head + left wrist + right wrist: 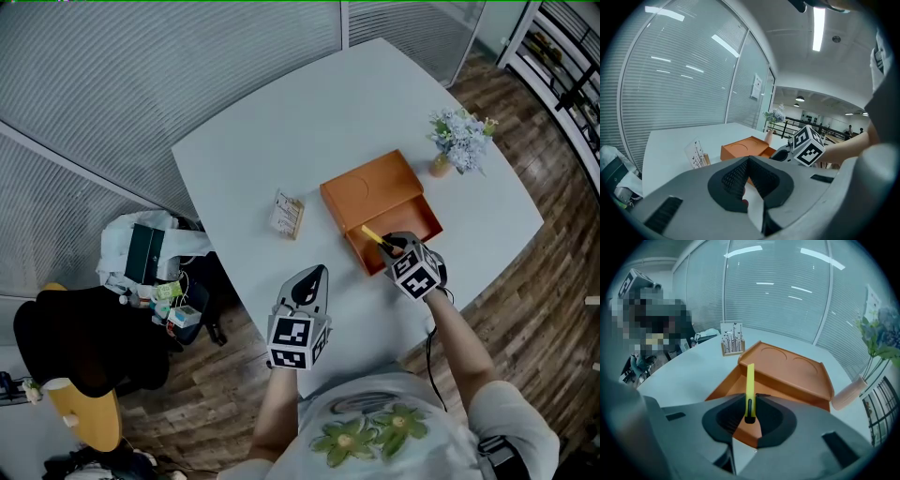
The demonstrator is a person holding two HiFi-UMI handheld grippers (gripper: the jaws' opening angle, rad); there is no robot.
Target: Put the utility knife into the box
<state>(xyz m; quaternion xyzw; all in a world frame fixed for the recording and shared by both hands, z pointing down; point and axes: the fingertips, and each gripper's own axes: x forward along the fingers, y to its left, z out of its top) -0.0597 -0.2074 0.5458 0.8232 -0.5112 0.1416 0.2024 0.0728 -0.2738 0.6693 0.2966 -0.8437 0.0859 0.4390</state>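
The yellow utility knife (pixel 750 387) is clamped between the jaws of my right gripper (pixel 751 414), pointing forward over the near edge of the open orange box (pixel 740 383). From the head view the knife (pixel 373 237) sticks out from the right gripper (pixel 398 246) above the box's open tray (pixel 405 220), whose lid (pixel 368 187) lies beside it on the white table (pixel 281 141). My left gripper (pixel 307 286) hovers at the table's near edge, jaws shut with nothing between them (pixel 749 164).
A small card stand (pixel 288 215) sits left of the box. A vase of pale flowers (pixel 457 141) stands near the table's right edge. A chair with bags (pixel 141 253) is on the floor to the left.
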